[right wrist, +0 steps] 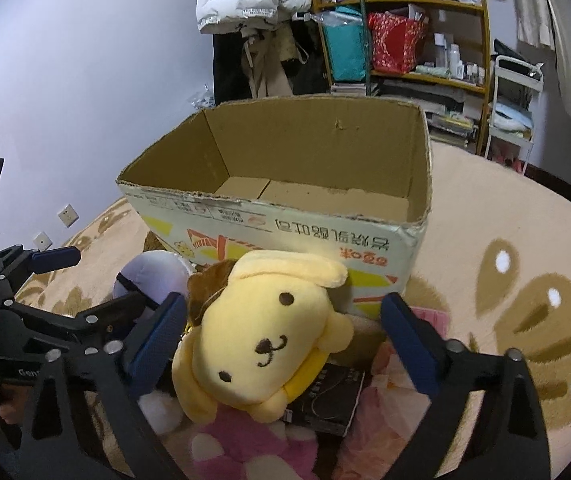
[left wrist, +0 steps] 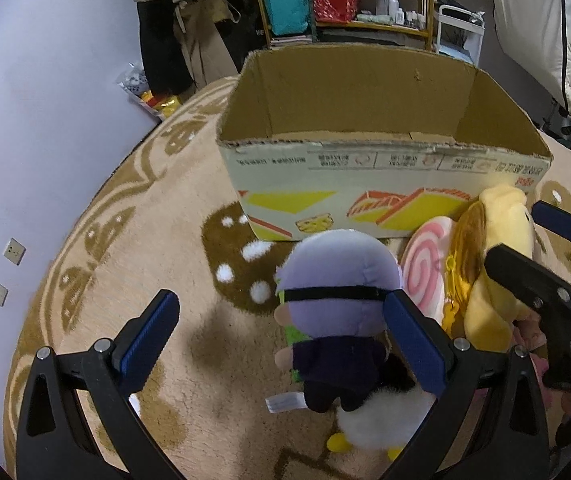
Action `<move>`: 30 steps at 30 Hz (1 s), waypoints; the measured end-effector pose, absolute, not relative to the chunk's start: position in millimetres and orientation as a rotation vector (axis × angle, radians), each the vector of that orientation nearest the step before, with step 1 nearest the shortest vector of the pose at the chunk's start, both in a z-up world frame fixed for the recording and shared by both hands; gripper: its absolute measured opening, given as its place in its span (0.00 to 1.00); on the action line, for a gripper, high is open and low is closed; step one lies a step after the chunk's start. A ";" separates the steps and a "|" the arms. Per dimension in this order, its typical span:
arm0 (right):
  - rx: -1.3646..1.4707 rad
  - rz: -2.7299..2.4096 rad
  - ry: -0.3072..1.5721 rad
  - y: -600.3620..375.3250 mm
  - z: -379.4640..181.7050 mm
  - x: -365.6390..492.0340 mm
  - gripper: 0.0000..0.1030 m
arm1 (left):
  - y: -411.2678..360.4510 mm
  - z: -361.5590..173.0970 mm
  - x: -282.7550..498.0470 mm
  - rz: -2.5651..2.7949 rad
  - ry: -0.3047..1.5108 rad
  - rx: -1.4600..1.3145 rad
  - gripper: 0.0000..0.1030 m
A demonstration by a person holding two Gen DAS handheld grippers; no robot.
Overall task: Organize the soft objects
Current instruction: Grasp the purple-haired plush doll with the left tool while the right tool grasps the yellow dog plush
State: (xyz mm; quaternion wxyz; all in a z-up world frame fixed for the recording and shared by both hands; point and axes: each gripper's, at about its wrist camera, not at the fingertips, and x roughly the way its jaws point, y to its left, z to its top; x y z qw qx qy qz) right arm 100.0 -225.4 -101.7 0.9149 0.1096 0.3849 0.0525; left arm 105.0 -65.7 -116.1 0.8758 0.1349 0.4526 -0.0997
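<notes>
Looking along the left claw (left wrist: 281,344), a purple-headed doll (left wrist: 337,304) in dark clothes is seen from behind, lying on a white plush toy with yellow feet (left wrist: 381,420) on the patterned rug (left wrist: 165,240). Beside the doll a pink spiral cushion (left wrist: 425,268) is shown, leaning by the near wall of the cardboard box (left wrist: 365,176); that cushion is not visible in the right wrist view. The yellow dog plush (left wrist: 497,248) is seen only from the side here, with the right claw's fingers (left wrist: 525,276) in front of it.

From the right wrist view the dog plush (right wrist: 269,332) is shown face-on, lying on a pink plush (right wrist: 245,444) and a dark booklet (right wrist: 329,396), just in front of the box (right wrist: 285,240), whose bare floor is visible only from this side. The doll's head (right wrist: 153,276) is partly hidden behind the left claw (right wrist: 65,276).

The left claw is held wide open, with the doll just inside its right finger; whether that finger touches the doll cannot be told. The right claw (right wrist: 285,344) is also spread wide, with the dog plush between its fingers; nothing is gripped.
</notes>
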 end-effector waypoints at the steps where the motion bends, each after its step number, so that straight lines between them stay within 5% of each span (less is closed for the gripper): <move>1: 0.226 0.110 0.798 -225.1 -102.5 100.5 0.92 | -65.4 -117.2 105.0 -0.213 0.951 0.277 0.98; 16: 0.233 0.132 0.839 -221.3 -107.2 101.0 0.73 | -73.3 -144.1 107.1 -0.220 1.043 0.332 0.96; 20: 0.231 0.138 0.839 -220.5 -106.3 99.9 0.69 | -74.3 -146.9 106.9 -0.229 1.054 0.332 0.86; 25: 0.223 0.139 0.828 -221.5 -104.2 96.7 0.65 | -74.9 -143.4 103.6 -0.253 1.047 0.316 0.58; 30: 0.214 0.133 0.820 -220.7 -102.0 93.5 0.63 | -71.4 -141.0 101.8 -0.253 1.053 0.285 0.47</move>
